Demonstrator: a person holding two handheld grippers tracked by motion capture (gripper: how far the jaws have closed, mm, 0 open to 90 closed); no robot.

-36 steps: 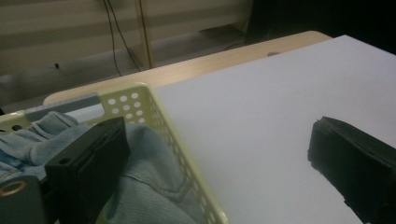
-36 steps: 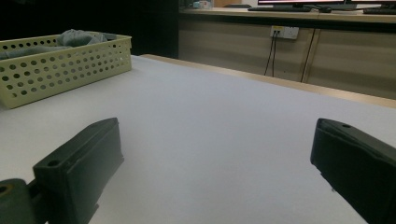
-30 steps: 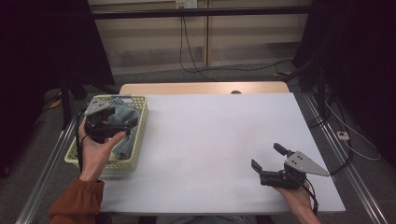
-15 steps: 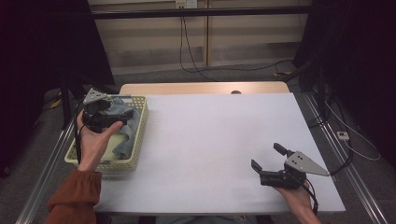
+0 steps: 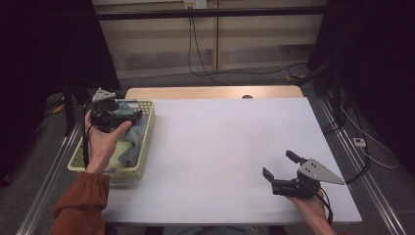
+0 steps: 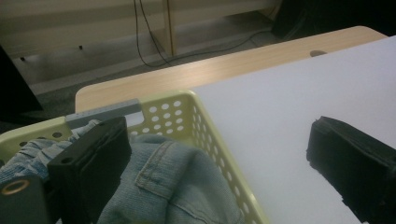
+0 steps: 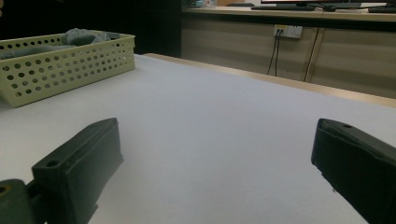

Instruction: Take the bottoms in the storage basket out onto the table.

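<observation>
A pale yellow perforated basket stands at the table's left edge with folded blue denim in it. My left gripper hovers over the basket's far end, held in a hand with an orange sleeve. In the left gripper view its jaws stand wide apart over the denim and the basket rim, so the left gripper is open and holds nothing. My right gripper rests low at the front right of the white table, open and empty. The right gripper view shows the right gripper above bare tabletop.
The white tabletop stretches between the two grippers, with a wooden strip along its far edge. The basket is far off to the left in the right gripper view. Cables and dark stands lie on the floor behind.
My left gripper has drifted slightly toward the far end of the basket and a little higher. The right gripper has stayed where it was.
</observation>
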